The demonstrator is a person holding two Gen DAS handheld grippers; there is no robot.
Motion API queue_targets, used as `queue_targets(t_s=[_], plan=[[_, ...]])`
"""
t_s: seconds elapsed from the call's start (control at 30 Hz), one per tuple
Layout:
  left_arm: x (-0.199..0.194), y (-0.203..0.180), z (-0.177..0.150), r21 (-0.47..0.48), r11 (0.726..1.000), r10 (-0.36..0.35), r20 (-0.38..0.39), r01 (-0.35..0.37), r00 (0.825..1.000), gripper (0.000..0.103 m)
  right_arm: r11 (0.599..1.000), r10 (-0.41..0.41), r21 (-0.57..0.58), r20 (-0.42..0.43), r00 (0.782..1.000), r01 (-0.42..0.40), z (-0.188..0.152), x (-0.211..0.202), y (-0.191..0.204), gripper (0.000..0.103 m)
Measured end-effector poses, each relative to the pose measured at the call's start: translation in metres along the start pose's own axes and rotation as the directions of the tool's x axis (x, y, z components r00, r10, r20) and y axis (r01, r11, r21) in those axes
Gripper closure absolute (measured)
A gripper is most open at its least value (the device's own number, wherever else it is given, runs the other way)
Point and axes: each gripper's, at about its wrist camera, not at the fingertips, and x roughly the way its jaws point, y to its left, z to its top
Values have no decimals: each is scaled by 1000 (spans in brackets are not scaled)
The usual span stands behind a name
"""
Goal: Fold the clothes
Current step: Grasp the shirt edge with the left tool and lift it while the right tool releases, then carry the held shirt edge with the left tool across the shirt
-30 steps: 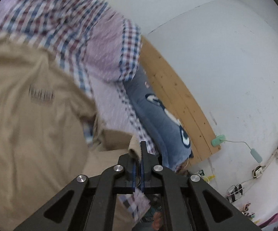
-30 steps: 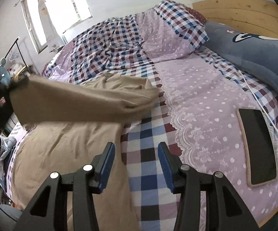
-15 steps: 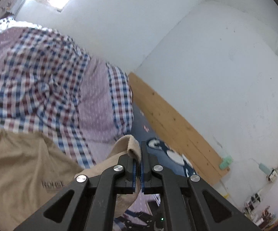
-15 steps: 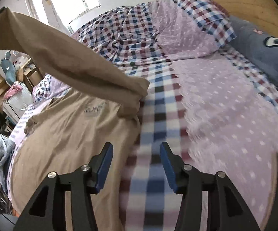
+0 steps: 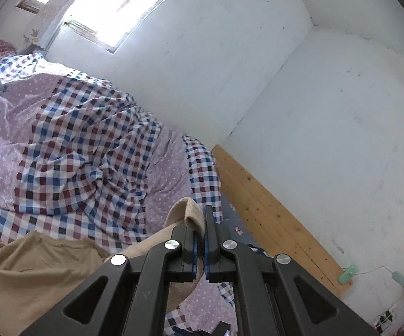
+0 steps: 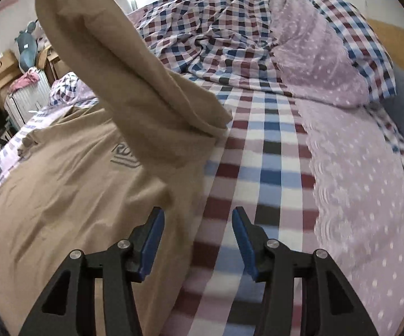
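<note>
Left gripper (image 5: 200,247) is clamped on the tan shirt's sleeve (image 5: 188,213) and has carried it from bed level a second ago to well above the bed (image 6: 272,173). The fold-over is underway. The shirt (image 6: 70,184) body lies flat on the bedspread. Right gripper (image 6: 199,236) hovers wide, holding nothing. Chest print shows "RO…", the rest covered by the sleeve.

Home bedroom — bed (image 6: 272,168) with checked and dotted purple bedding, rumpled duvet (image 5: 84,145) at far edge, wooden headboard (image 5: 272,224) against white wall (image 5: 328,140). Window (image 5: 112,5) above. Beyond bed's left edge — cardboard boxes (image 6: 4,67), white suitcase (image 6: 28,98), household clutter.
</note>
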Motion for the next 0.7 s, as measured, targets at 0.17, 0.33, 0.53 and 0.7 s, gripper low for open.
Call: queue_targets(t_s=[0.17,0.33,0.53,0.7], plan=[[4,-16,5,26,1000,-14,-9,15,1000,102,999,1,-50,2,1000,-1,12,17,11,50],[14,-33,8,43,999,-10,-33,11,999,102,996,8,-86,28,1000,-5,17,19,24,50],[16,-54,8,44,998,-40,-53,42,998,102,991,-49,-124,-2,999,48,21,36,31,73],[15,-50,11,4,1000,-18,-38,19,999,102,998,-65,2,1,998,65,24,39,4,99]])
